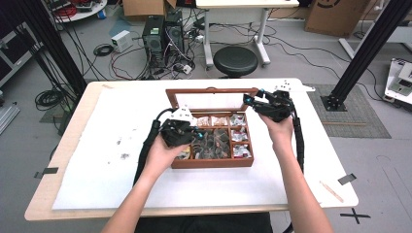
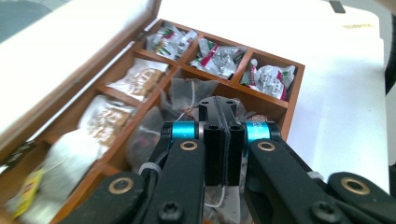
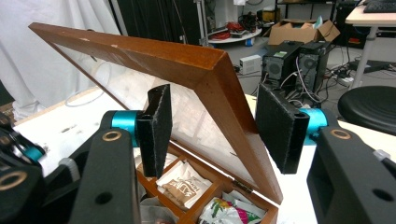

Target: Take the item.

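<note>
Left claw (image 2: 223, 140) closed, possibly pinching tea-bag string (image 2: 215, 201).

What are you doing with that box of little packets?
A person at a white table works on a wooden box of tea bags and packets, a gripper in each hand. The right gripper sits with its open jaws on either side of the raised glass lid's edge; whether the pads touch it is unclear. The left gripper hangs over the middle compartments, jaws pressed together, with a thin string running down from between them.
</note>
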`<state>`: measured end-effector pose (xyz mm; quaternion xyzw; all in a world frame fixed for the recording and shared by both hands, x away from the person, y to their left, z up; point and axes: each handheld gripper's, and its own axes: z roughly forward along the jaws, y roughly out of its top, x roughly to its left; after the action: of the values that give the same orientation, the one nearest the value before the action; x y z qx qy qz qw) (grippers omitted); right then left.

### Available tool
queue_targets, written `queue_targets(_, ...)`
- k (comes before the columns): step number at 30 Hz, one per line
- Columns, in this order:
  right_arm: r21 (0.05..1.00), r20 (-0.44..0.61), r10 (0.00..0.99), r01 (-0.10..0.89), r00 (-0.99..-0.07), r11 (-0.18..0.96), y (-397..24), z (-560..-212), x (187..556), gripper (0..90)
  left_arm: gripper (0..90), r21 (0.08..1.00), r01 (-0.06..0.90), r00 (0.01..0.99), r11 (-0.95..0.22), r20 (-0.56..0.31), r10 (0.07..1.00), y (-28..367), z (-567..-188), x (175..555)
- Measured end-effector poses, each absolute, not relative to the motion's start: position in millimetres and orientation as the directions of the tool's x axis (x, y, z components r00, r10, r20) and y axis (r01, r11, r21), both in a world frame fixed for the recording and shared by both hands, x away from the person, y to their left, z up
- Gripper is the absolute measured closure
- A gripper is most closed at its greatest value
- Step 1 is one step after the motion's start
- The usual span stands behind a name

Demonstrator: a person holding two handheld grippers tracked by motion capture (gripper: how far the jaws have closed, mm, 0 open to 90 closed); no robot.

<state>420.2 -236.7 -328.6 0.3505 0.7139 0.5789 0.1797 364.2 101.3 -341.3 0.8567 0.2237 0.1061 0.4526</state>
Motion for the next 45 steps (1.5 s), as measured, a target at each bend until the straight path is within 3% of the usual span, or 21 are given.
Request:
queue_targets(27, 0.951, 0.153, 0.71, 0.298, -0.687, 0.083, -236, -330, 422, 47.7, 89.4, 0.873, 0.31, 0.75, -0.377, 0.019, 0.661, 218, -290, 358)
queue_targets(45, 0.95, 0.153, 0.711, 0.299, -0.686, 0.084, -236, -330, 421, 47.7, 89.4, 0.861, 0.398, 0.624, -0.317, -0.001, 0.781, 252, -301, 393)
